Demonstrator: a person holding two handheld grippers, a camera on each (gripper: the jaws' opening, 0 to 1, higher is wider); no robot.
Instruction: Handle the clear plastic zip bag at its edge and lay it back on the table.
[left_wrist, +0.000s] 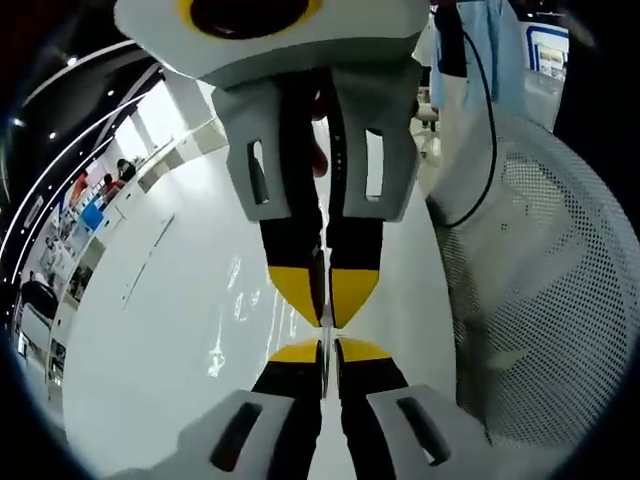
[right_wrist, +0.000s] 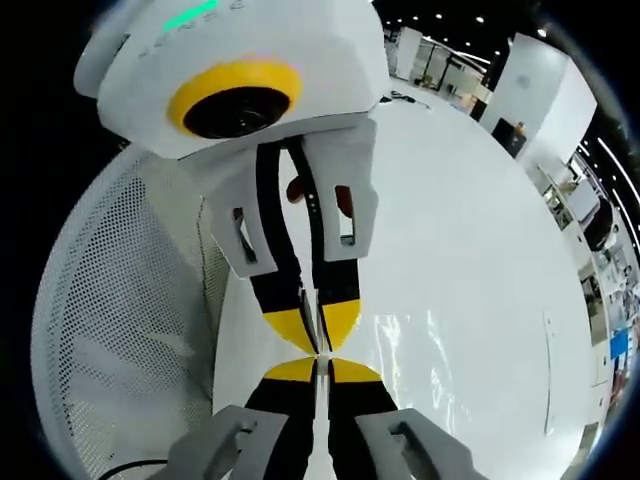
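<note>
The clear zip bag (left_wrist: 236, 312) shows as faint glints over the white table (left_wrist: 150, 330), left of the jaws. My left gripper (left_wrist: 326, 352) rises from the bottom, shut on the bag's thin edge. My right gripper (left_wrist: 325, 308) comes down from the top, tip to tip with it, also shut on that edge. In the right gripper view the bag (right_wrist: 432, 352) glints to the right of the jaws. There my right gripper (right_wrist: 317, 372) is at the bottom and my left gripper (right_wrist: 318, 338) is above, both pinched together over the table (right_wrist: 470, 250).
A white mesh chair (left_wrist: 545, 300) (right_wrist: 120, 300) stands close beside the table edge. A person in light blue clothes (left_wrist: 475, 70) with a black cable stands behind it. Desks and people (left_wrist: 100, 188) are far off, and a white pillar (right_wrist: 530, 85) stands beyond the table.
</note>
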